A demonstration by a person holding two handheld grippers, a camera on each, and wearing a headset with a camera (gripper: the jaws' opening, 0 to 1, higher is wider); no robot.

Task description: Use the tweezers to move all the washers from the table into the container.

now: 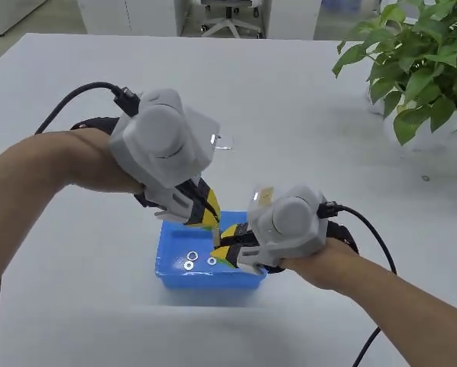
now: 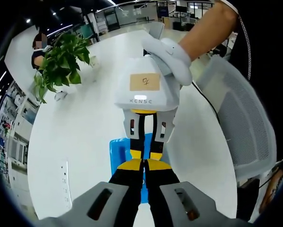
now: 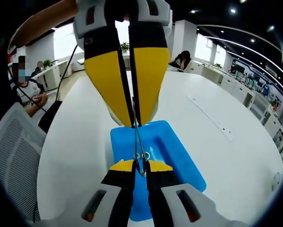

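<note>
Left forearm (image 1: 37, 191) was closest, coming in from the left. Next, left gripper (image 1: 207, 219) hung over the blue container (image 1: 175, 275), jaws pinched narrow on the top end of the tweezers (image 3: 136, 142). It looked like it was only steadying them. The tweezers ran down into the container, so a drop would land inside and not on the table (image 1: 305, 115). Three washers (image 1: 192, 260) lay on the container floor. There was a small ring by the tweezer tips in the right gripper view; couldn't tell if it was pinched or lying loose. right gripper (image 1: 227, 252) sat low at the container's right edge, jaws narrow around the tweezer legs, my guess to do the squeezing. Next call: ease that squeeze over the floor.
</note>
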